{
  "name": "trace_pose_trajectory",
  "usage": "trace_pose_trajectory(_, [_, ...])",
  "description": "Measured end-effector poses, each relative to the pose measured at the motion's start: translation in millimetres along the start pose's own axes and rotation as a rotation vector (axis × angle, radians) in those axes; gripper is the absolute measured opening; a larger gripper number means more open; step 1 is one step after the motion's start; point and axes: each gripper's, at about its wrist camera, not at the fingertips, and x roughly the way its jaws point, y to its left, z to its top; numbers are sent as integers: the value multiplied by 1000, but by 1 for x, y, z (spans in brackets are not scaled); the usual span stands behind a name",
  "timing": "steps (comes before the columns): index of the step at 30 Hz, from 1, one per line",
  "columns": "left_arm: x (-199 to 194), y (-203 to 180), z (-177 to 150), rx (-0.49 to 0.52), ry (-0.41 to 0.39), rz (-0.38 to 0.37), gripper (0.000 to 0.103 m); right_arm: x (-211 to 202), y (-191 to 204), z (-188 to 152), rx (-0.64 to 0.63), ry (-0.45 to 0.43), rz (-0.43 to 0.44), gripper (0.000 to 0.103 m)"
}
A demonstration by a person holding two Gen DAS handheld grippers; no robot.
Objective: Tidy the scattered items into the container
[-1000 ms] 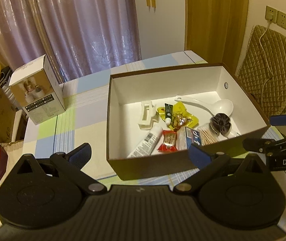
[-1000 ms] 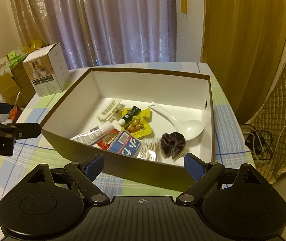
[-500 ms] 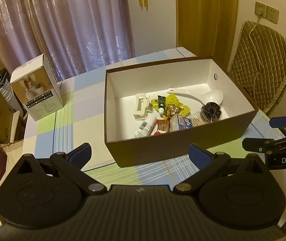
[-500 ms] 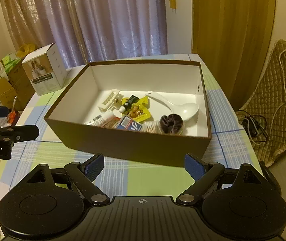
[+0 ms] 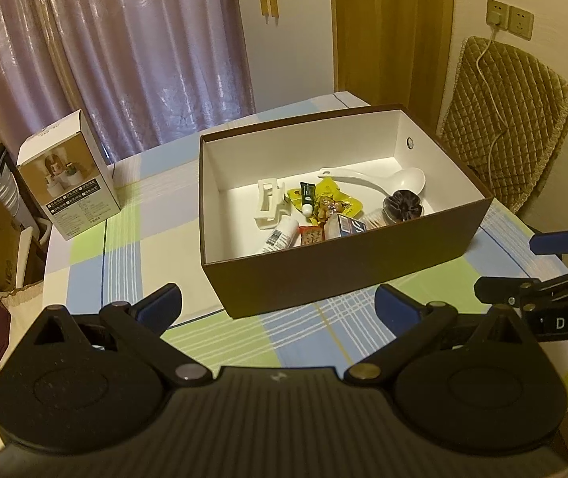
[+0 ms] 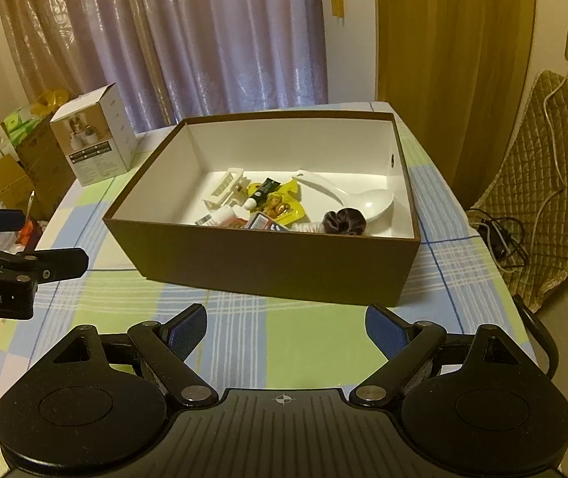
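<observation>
Two black handheld grippers with blue finger pads hover low over the near edge of a table covered in a green, blue and cream checked cloth (image 6: 303,334). The left gripper (image 5: 278,308) has its jaws wide apart and holds nothing; the right gripper (image 6: 285,324) is likewise spread wide and empty. Each shows at the edge of the other's view, side by side and apart.

Just beyond both stands a large rectangular cardboard box, brown outside and white inside (image 5: 343,267), open at the top and resting on the cloth. The small items all lie on its floor, gathered towards the near wall. Nearest are a white tube with a barcode label (image 5: 282,235), a small red snack packet (image 5: 312,235) and a little blue and white carton (image 5: 347,225), partly hidden by the near wall. A dark brown fabric scrunchie (image 6: 343,221) lies to the right, next to a bundle of pale sticks (image 5: 373,217) too small to identify. Behind them are a yellow foil snack pouch (image 6: 280,205), a small dark-capped tube (image 6: 262,191) lying on it, a white plastic claw hair clip (image 5: 270,203) and a white plastic ladle (image 6: 351,195) with its bowl towards the right wall.

Further left on the table, apart from the container, a tall white product carton with a printed photo (image 5: 69,183) stands upright. Mauve curtains (image 6: 212,36) hang behind.
</observation>
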Motion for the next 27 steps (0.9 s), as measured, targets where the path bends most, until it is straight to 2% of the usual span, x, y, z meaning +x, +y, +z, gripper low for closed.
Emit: trace_pose_trajectory(27, [1,2,-20,26,36,4,102,-3,8,-11,20,24,0,92])
